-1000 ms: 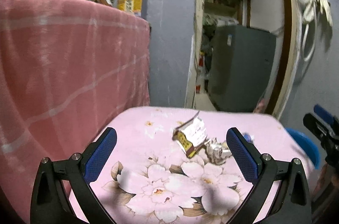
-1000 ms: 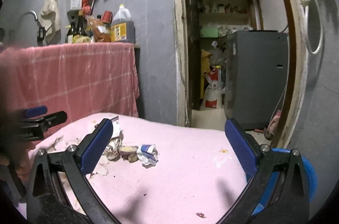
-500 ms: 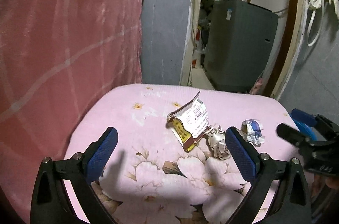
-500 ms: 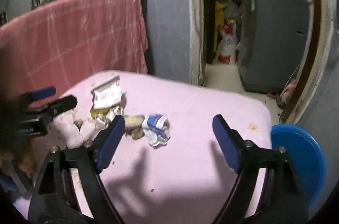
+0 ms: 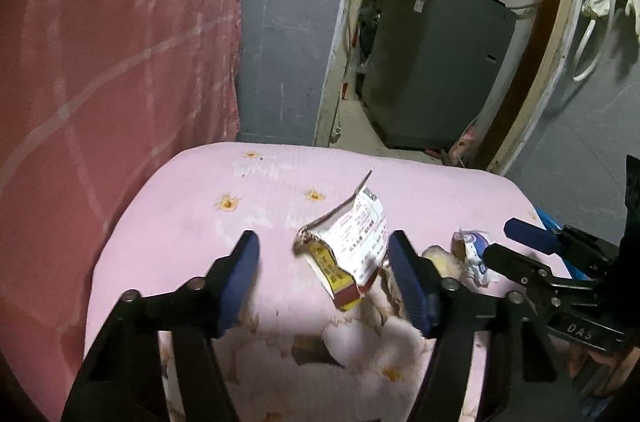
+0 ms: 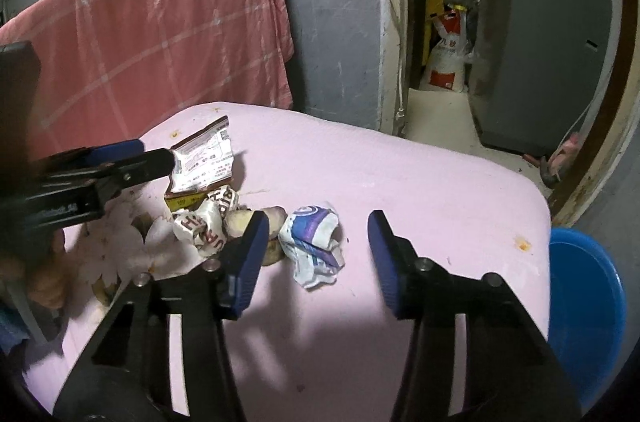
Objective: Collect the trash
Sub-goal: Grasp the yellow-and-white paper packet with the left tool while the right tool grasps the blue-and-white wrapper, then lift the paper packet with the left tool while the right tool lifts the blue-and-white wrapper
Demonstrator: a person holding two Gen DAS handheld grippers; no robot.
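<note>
So the torn carton (image 5: 348,246) is sitting right between the fingers of our left claw (image 5: 324,278), a bit closer to the right-hand finger, standing up crumpled with its long side running away from us and slightly up. The jaws are closing on it but we don't see the pads pressing yet, so it's not pinched. Same story on the other side: the crumpled blue-and-white wrapper (image 6: 316,242) lies between the fingers of our right claw (image 6: 316,254), much nearer the left finger, with a clear gap to the other one. Those jaws are closing too, nothing gripped yet.

Wedged between the two targets are a white scrunched wrapper with brown lettering (image 6: 206,222) and a brownish lump (image 6: 268,222) we can't identify, both just beside the right claw's left finger, so that finger may well snag them.

All of it sits on the table with the pink floral cover (image 6: 420,182). The blue bin (image 6: 584,302) is off past the right claw's right finger, so we'd guess that hand has the shorter trip.
</note>
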